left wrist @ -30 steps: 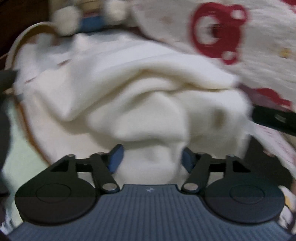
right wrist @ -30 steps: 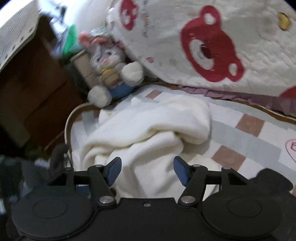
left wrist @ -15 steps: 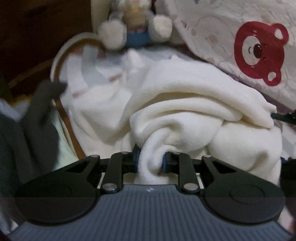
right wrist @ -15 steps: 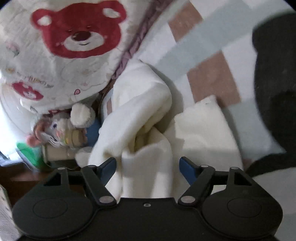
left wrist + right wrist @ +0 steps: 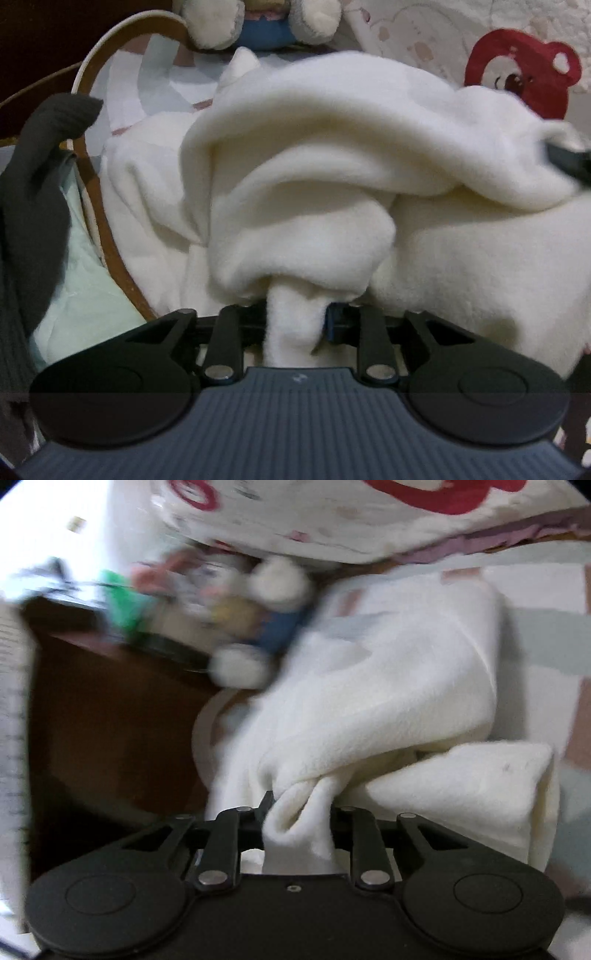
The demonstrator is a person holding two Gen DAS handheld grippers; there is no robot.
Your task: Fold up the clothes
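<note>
The cream fleece garment [image 5: 332, 155] lies bunched on the checked bedsheet [image 5: 159, 62] below a plush toy [image 5: 266, 18]. In the left wrist view, the left gripper [image 5: 295, 314] keeps its fingers clamped on a fold, as half a second ago. In the right wrist view, the right gripper [image 5: 299, 812], open half a second ago, now pinches a fold of the garment [image 5: 388, 701]. With both ends held, the garment looks ready to be lifted and spread.

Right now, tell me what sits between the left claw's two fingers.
A bunched fold of the cream fleece garment is pinched in the left claw; the left wrist view shows nothing else in that gap.
</note>
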